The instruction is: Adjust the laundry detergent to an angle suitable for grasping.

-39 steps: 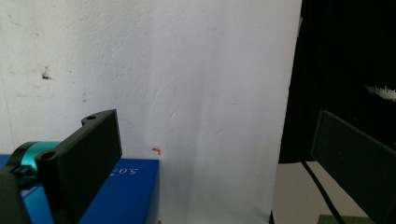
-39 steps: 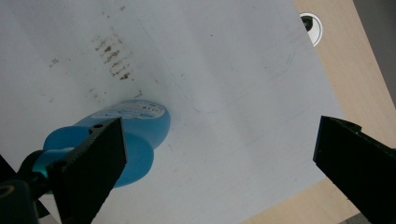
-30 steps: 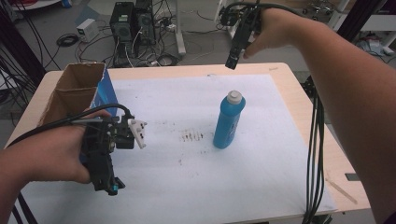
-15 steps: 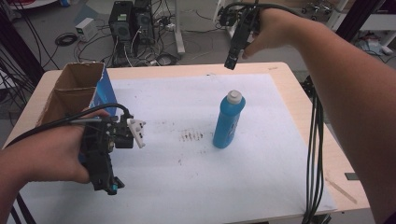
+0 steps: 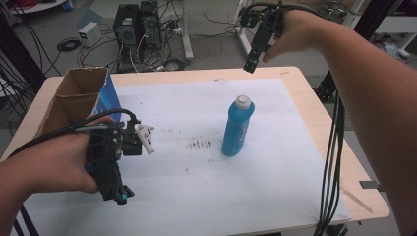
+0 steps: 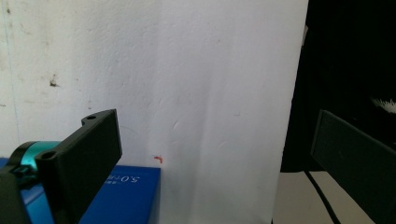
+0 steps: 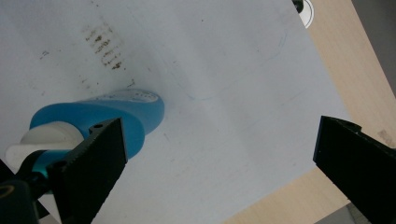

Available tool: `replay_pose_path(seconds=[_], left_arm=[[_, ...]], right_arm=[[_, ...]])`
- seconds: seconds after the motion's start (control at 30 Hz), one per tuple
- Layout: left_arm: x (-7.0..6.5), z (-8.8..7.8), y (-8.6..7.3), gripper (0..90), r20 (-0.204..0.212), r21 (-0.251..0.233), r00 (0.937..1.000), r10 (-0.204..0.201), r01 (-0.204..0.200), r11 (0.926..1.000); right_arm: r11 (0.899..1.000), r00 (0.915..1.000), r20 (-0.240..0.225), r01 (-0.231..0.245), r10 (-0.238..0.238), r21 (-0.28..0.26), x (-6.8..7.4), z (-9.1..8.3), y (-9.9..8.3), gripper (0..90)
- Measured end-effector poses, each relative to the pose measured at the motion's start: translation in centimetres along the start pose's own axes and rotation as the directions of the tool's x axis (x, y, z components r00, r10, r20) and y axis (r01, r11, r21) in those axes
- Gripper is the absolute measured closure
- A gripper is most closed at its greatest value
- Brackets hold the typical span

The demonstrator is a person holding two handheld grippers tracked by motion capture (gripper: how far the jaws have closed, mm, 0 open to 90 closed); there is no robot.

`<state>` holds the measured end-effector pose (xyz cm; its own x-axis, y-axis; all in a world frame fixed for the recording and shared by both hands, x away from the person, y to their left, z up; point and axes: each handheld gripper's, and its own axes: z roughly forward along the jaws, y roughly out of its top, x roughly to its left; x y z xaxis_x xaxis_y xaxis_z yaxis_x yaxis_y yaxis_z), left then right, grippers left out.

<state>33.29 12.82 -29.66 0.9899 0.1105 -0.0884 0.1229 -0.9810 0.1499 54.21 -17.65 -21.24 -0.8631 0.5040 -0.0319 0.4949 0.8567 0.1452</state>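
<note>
One blue bottle (image 5: pixel 237 127) stands upright at the frame's centre on my bench's white sheet (image 5: pixel 275 187), nothing crowding it. A cardboard box (image 5: pixel 74 101) sits upper left (blue side reading "5.0"). My left hand-held gripper (image 6: pixel 212 163) and right hand-held gripper (image 7: pixel 219 163) both gape wide, holding nothing.

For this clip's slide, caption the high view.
Blue bottle upright on white sheet; both grippers open, apart from it.
</note>
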Motion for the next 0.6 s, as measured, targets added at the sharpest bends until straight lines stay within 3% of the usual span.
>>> replay_pose_path(seconds=[0.37, 0.6], left_arm=[[-0.4, -0.1, 1.1, 1.7, -0.022, -0.031, 0.9997, -0.004, 0.004, 0.9995], [-0.7, -0.6, 2.3, 1.8, -0.065, -0.122, 0.9969, -0.045, 0.036, 0.9919]], right_arm=[[0.999, 0.9994, 0.011, -0.033, 0.033, -0.011, -0.3, -0.9, -3.0, 2.1], [0.998, 0.9983, 0.014, -0.057, 0.057, -0.01, 0.0, -1.2, -5.4, 2.1]])
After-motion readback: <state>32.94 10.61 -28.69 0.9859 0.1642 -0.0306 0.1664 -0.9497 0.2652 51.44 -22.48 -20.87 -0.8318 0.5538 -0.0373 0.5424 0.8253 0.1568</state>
